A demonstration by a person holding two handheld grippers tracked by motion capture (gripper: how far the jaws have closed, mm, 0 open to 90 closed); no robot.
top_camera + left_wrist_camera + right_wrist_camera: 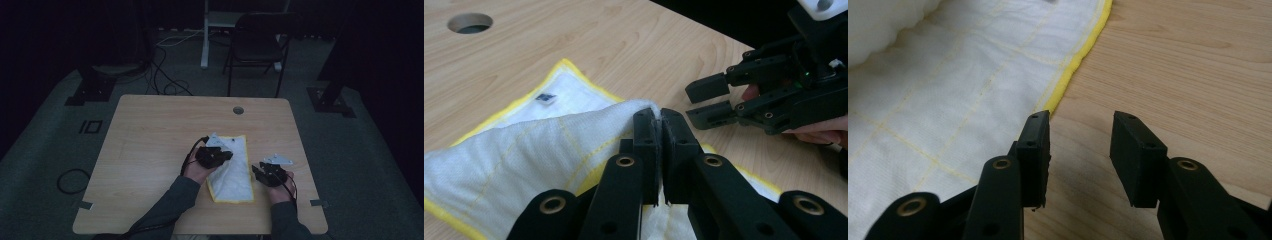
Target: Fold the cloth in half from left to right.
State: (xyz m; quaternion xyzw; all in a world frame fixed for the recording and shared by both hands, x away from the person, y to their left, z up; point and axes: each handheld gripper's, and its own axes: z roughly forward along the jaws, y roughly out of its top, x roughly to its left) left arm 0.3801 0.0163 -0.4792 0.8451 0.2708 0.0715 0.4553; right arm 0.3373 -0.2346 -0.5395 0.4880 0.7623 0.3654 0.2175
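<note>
Floor: dark carpet around the table, with cables (165, 75) trailing behind it and a loop at the left.
Table (150, 145): pale wood, with a round hole (238, 110) near the far edge.
Chair (256, 47): dark, folding, stood beyond the table's far side, well apart from the work.
Cloth (235, 175): white with yellow hem, lay near the front middle of the table between the hands; one fold was lifted off the rest, and a small tag (546, 97) showed on the flat layer.
Left gripper (659, 131): jaws pressed together on the raised fold, above the cloth.
Right gripper (1080, 150): jaws spread, empty, over bare wood just beside the cloth's yellow edge.
</note>
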